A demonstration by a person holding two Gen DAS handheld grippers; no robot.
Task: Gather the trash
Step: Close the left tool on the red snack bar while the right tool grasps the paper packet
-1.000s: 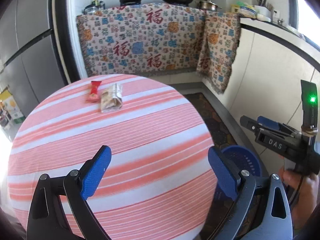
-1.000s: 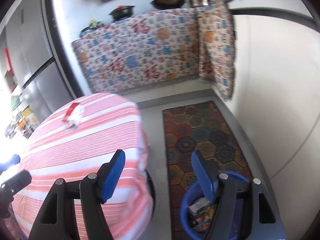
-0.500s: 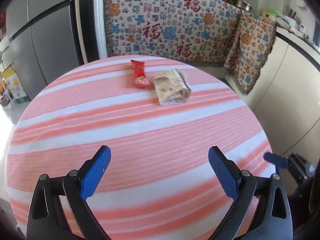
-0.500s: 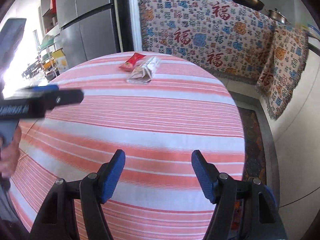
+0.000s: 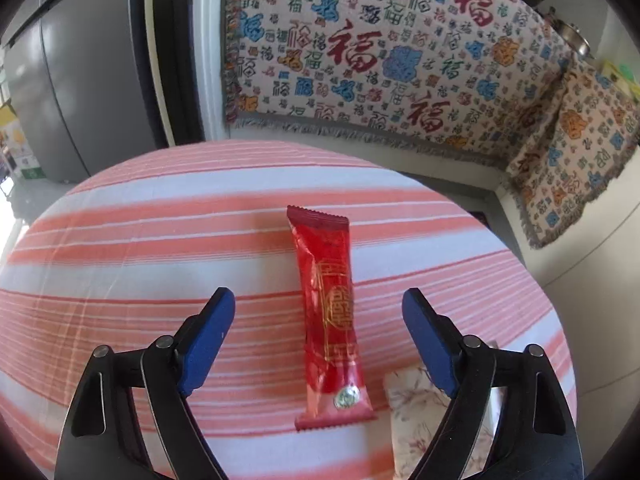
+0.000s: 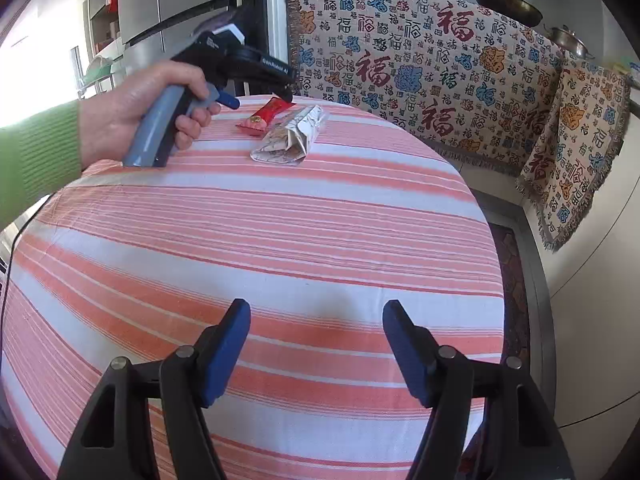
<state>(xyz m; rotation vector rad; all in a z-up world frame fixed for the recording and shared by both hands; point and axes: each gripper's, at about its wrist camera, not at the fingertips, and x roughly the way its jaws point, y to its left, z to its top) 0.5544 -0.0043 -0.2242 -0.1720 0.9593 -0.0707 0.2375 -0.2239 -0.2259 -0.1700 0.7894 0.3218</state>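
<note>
Red snack wrapper sitting right between the left gripper's blue pads, not grabbed yet

The red snack wrapper (image 5: 330, 320) lies flat on the desk (image 5: 120, 248) with its pink-and-white striped cloth, running lengthwise between the two pads of the left gripper (image 5: 318, 308); the jaws have just been closing in but there's a clear gap on both sides, so nothing pinched. Just beside it, partly under the right-hand pad, is a crumpled floral paper wrapper (image 5: 416, 412). In the right wrist view the person's left hand (image 6: 148, 112), green sleeve, squeezes the trigger handle over both wrappers at the far side of the desk. The right gripper (image 6: 316, 320) hangs over bare cloth nearer the edge, jaws moderately wide, empty. A patterned blanket (image 6: 420, 64) drapes the counter behind.
</note>
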